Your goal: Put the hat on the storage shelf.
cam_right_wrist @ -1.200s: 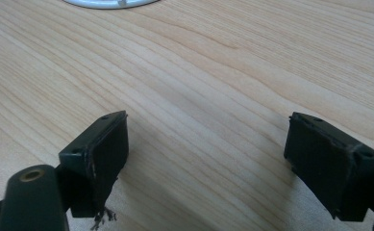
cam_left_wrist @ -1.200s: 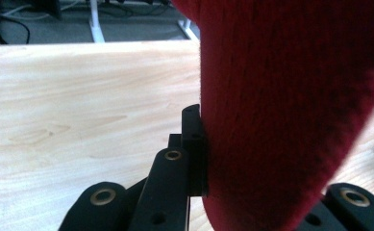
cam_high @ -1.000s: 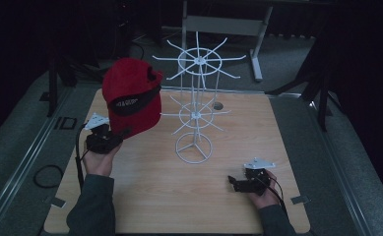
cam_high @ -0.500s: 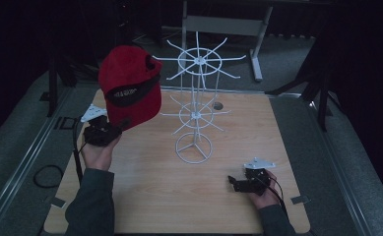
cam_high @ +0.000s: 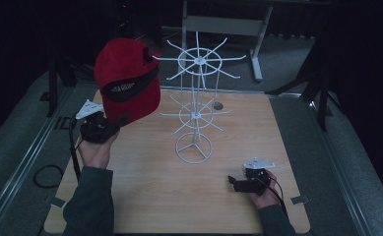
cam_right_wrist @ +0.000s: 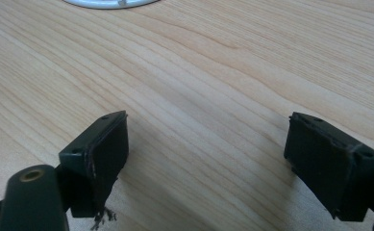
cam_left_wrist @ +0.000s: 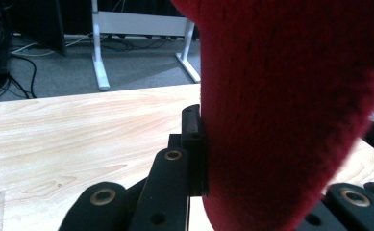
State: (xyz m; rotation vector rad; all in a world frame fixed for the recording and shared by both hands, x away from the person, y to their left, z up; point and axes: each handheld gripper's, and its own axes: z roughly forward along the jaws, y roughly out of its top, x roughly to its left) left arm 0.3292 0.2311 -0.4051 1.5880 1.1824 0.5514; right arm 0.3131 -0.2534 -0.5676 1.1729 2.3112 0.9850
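A red cap [cam_high: 127, 78] with a dark band is held up in the air at the left, beside the top ring of a white wire display stand [cam_high: 195, 110]. My left gripper [cam_high: 116, 122] is shut on the cap's lower edge; in the left gripper view the red fabric [cam_left_wrist: 290, 106] is pressed against the left jaw. My right gripper [cam_high: 233, 183] rests low on the wooden table [cam_high: 144, 196] at the front right. Its jaws stand wide open in the right gripper view [cam_right_wrist: 208, 154], with bare wood between them.
The stand's round base [cam_high: 194, 147] sits mid-table, and its wire arms spread in two tiers. A grey metal frame [cam_high: 223, 27] stands on the floor behind the table. A black cable [cam_high: 46, 174] loops off the table's left edge.
My left gripper has lifted the cap higher and carried it a little toward the stand's top ring. The right gripper has stayed in place.
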